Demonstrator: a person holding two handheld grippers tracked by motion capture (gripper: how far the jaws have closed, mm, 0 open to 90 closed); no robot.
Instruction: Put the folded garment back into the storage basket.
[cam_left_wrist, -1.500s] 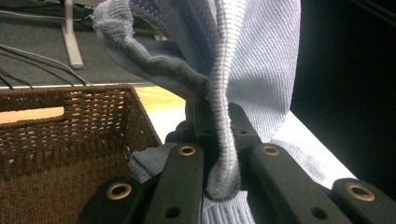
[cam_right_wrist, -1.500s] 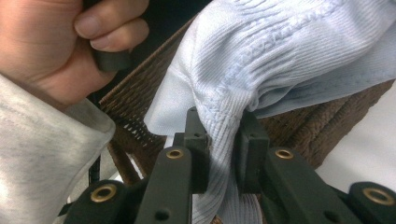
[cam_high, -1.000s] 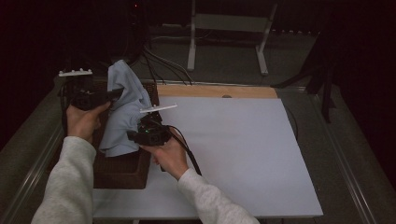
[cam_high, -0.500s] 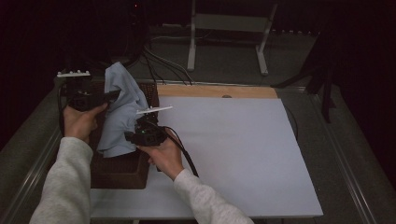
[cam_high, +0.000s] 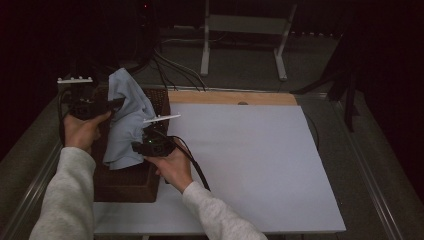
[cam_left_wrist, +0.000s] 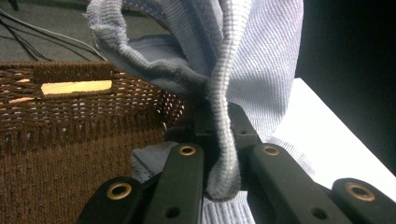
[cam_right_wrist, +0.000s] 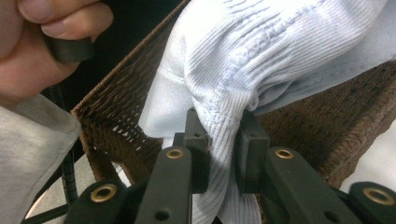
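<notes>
Your left gripper (cam_high: 117, 102) and right gripper (cam_high: 137, 148) both pinch the pale blue garment (cam_high: 125, 120) over the basket's (cam_high: 125, 182) far end — soft, light, floppy; grip the ribbed hems.

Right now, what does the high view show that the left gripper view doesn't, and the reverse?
High view: both hands, the right gripper clamped on the cloth's lower part, the white board and a metal stand behind the table. Left gripper view: the left gripper shut on a ribbed hem of the cloth, and a handle slot in the basket wall. Shared: light blue cloth held over the brown wicker basket.
</notes>
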